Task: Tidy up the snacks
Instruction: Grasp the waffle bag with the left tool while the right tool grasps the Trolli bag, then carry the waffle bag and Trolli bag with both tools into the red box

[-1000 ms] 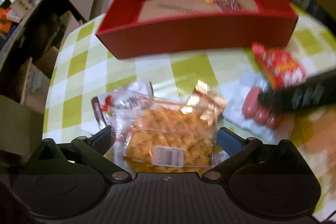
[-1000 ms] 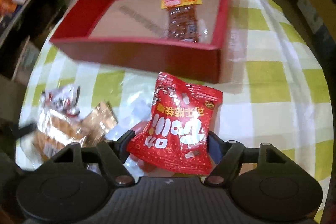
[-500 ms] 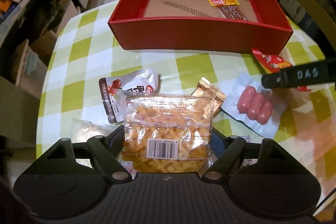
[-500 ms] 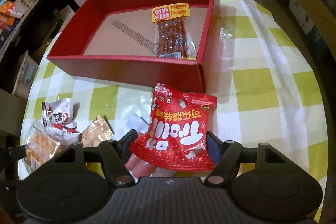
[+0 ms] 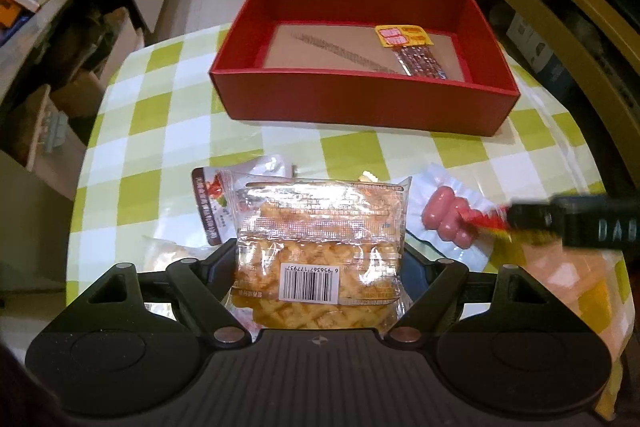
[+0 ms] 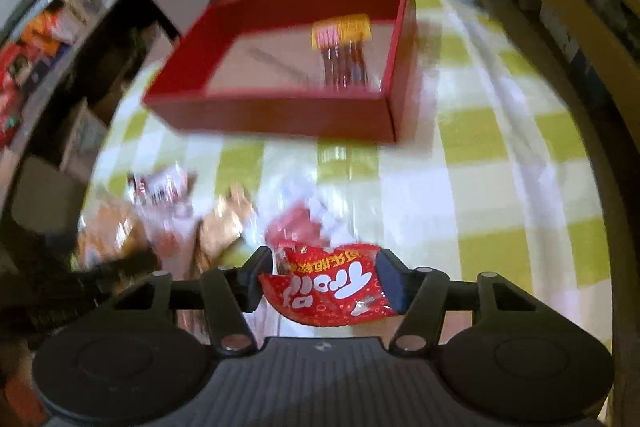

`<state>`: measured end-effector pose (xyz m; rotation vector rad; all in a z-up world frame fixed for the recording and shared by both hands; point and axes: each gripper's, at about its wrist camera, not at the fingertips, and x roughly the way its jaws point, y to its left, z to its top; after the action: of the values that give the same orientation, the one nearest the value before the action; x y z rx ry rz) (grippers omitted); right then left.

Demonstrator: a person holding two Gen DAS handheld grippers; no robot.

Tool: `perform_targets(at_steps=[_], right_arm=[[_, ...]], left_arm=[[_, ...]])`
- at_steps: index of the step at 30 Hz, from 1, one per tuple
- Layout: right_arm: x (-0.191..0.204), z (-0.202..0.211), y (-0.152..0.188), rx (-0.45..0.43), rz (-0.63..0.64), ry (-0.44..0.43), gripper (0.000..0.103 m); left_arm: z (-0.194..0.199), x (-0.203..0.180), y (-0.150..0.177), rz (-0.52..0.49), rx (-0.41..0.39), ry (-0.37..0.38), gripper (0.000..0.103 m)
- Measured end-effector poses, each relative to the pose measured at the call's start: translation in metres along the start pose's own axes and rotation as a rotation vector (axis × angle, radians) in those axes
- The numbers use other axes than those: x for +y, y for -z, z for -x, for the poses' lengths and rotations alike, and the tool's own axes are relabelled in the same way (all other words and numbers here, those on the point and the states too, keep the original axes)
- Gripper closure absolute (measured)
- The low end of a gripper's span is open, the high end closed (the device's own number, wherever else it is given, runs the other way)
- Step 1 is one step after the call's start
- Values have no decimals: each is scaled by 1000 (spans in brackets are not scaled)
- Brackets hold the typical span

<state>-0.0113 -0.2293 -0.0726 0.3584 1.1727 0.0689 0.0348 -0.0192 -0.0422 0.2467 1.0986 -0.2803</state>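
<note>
**Left wrist view: both grippers clamped on snack packs**

Right wrist view is motion-blurred; the packets at lower left cannot be identified. The left gripper (image 5: 320,259) is closed on a clear fried-snack bag (image 5: 320,247), long axis pointing up-frame toward the red box (image 5: 360,103). The right gripper (image 6: 326,285) pinches a crumpled red packet (image 6: 328,291) at bottom centre.

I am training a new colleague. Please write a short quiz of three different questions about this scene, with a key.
1. True or false: the red cardboard box holds one snack packet.
2. What does the left gripper hold? A) clear bag of yellow fried snacks B) sausage pack C) nothing
3. Fill in: the right gripper grips a ___ foil candy bag.

Key: 1 true; 2 A; 3 red.
</note>
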Motion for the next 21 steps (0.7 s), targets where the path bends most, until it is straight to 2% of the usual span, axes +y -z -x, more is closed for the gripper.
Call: perform_targets(at_steps=[5, 8, 9, 11, 14, 16, 18, 21], right_arm=[[-3, -11, 9, 71, 2, 45, 33], [-9, -17, 3, 80, -26, 34, 15], [-9, -20, 1, 84, -27, 27, 14], [-4, -29, 0, 104, -12, 21, 14], [2, -43, 5, 116, -23, 67, 14], [5, -44, 7, 71, -16, 97, 13], [6, -45, 9, 48, 13, 133, 23], [9, -42, 15, 42, 68, 143, 32]], left_arm=[[-4, 6, 2, 13, 26, 2, 19], [-5, 8, 3, 19, 37, 19, 19], [-6, 8, 3, 17, 39, 19, 19], [-7, 7, 4, 14, 42, 18, 19], [-10, 7, 4, 16, 55, 21, 19], [-13, 7, 4, 17, 63, 25, 19], [-15, 5, 4, 17, 70, 23, 19], [-14, 4, 6, 12, 68, 21, 19]])
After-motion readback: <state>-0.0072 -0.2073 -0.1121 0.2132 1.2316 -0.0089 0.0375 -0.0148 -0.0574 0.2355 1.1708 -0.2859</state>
